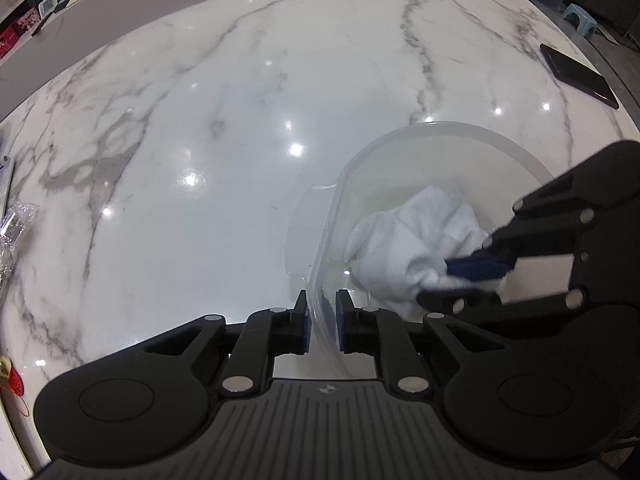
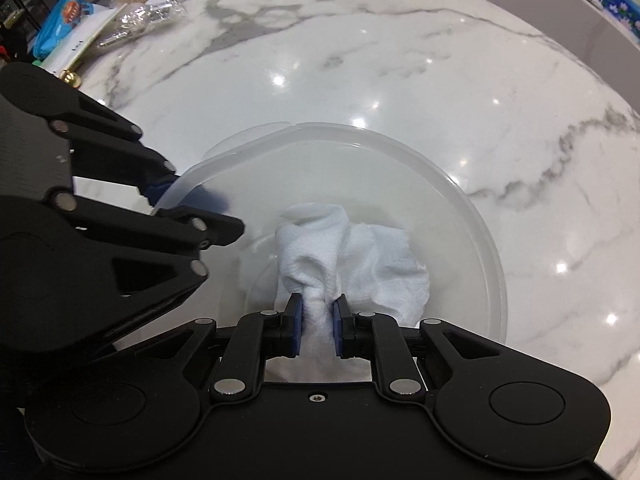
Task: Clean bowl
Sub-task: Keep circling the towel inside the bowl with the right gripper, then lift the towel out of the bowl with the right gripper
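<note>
While my left gripper (image 1: 323, 322) pinches the near rim of the clear plastic bowl (image 1: 440, 148), pads nearly together with only the thin wall between them, my right gripper (image 2: 317, 326) is clamped on a bunched white cloth (image 2: 360, 264) inside the bowl. The cloth sits low against the near wall; the far half of the bowl is bare. The bowl stands on the marble table (image 1: 240, 120), which is wide open beyond it. A black phone (image 1: 576, 74) lies near the table's far right edge, crinkled clear wrap (image 1: 16, 224) at the left edge, both well apart.
</note>
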{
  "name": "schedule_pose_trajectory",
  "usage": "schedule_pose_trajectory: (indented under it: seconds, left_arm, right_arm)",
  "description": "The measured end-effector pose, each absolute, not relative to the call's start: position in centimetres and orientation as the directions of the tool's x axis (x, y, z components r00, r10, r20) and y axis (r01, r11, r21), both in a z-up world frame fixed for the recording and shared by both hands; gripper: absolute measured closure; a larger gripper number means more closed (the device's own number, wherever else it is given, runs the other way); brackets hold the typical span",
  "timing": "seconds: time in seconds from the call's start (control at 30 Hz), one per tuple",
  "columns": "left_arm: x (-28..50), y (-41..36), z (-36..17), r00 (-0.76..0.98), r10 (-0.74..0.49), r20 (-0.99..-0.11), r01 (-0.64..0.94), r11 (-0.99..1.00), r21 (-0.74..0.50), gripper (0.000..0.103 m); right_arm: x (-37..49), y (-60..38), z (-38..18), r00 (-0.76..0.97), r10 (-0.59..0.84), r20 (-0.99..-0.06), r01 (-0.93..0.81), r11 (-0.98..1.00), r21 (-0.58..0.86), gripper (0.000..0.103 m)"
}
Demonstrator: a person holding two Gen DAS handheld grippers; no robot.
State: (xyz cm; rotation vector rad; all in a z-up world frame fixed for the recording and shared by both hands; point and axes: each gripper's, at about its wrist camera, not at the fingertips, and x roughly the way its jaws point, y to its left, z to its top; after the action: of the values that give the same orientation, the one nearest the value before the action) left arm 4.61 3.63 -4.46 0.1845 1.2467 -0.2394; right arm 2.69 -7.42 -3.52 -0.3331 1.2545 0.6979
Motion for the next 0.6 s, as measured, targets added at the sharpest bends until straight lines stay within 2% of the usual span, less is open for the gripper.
schedule_pose_trajectory:
  seconds: [0.13,0.47,0.6]
  left_arm:
    - [4.8,3.6,-4.5,0.299,-0.072,-0.952,0.268,0.963,0.012,0.092]
    - [4.7,3.6,-4.4,0.309,-0.065,-0.949,0.268,0.963,0.022,0.091]
    - [4.3,3.5,-3.8,0.338,-0.058,-0.939,0.278,0.960,0.041,0.079]
  right_arm:
    - [3.8,-5.8,-4.3,0.135,0.312,-0.940,-0.653,0.742,0.152,0.090]
    - [2.4,-8.1,-0.4,0.190,0.346,-0.919,-0.638,0.755,0.153,0.090]
    - [1.5,-8.9,1.4,0.223,0.360,-0.906,-0.628,0.764,0.148,0.090]
